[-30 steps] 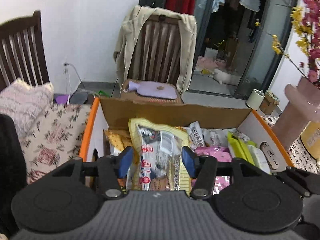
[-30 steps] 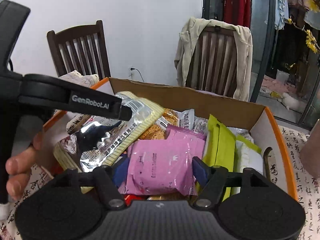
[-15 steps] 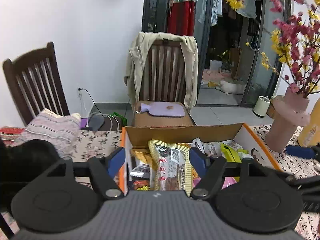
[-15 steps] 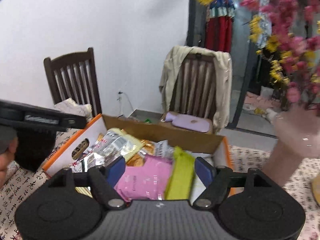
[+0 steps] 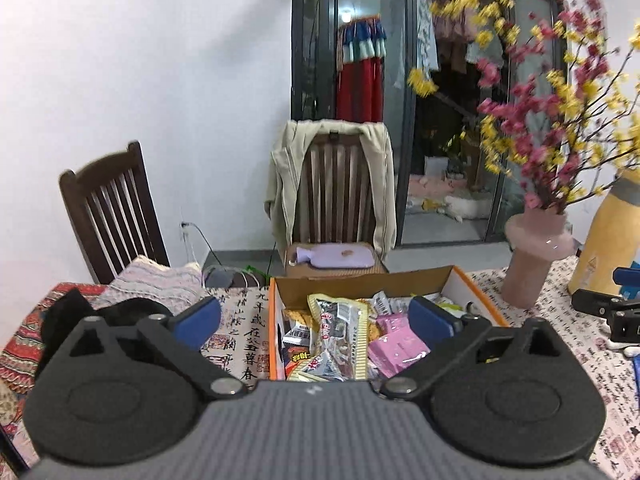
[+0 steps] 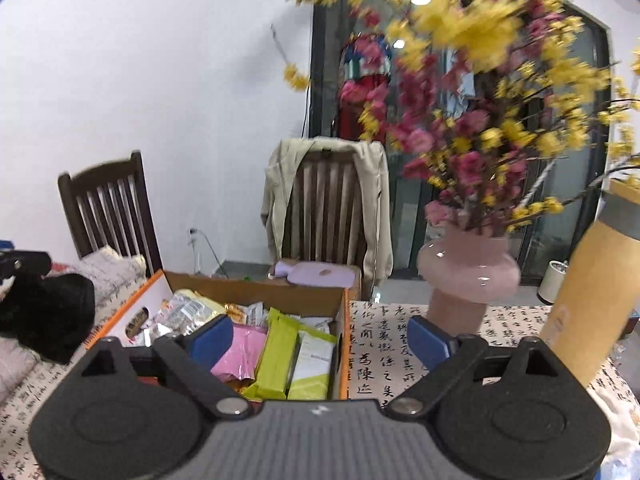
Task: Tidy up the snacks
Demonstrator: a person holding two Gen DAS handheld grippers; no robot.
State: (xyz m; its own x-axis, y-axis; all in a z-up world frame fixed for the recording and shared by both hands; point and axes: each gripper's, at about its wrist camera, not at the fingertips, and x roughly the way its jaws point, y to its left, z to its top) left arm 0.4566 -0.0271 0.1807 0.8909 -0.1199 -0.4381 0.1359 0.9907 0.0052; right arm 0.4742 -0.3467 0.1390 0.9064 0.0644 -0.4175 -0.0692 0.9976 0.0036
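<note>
Black Chinese calligraphy covers the tablecloth (image 5: 248, 332), running in columns left of the snack box (image 5: 273, 332); the characters 在 and 春 can be made out. More calligraphy runs right of the box in the right wrist view. Print on the snack packets is too small to read.

An open orange-edged cardboard box (image 5: 456, 276) sits on the desk, packed with snacks: a yellow-edged silver packet (image 5: 340, 332), pink pouches (image 6: 240, 350), lime-green packets (image 6: 276, 354) standing on edge.
</note>
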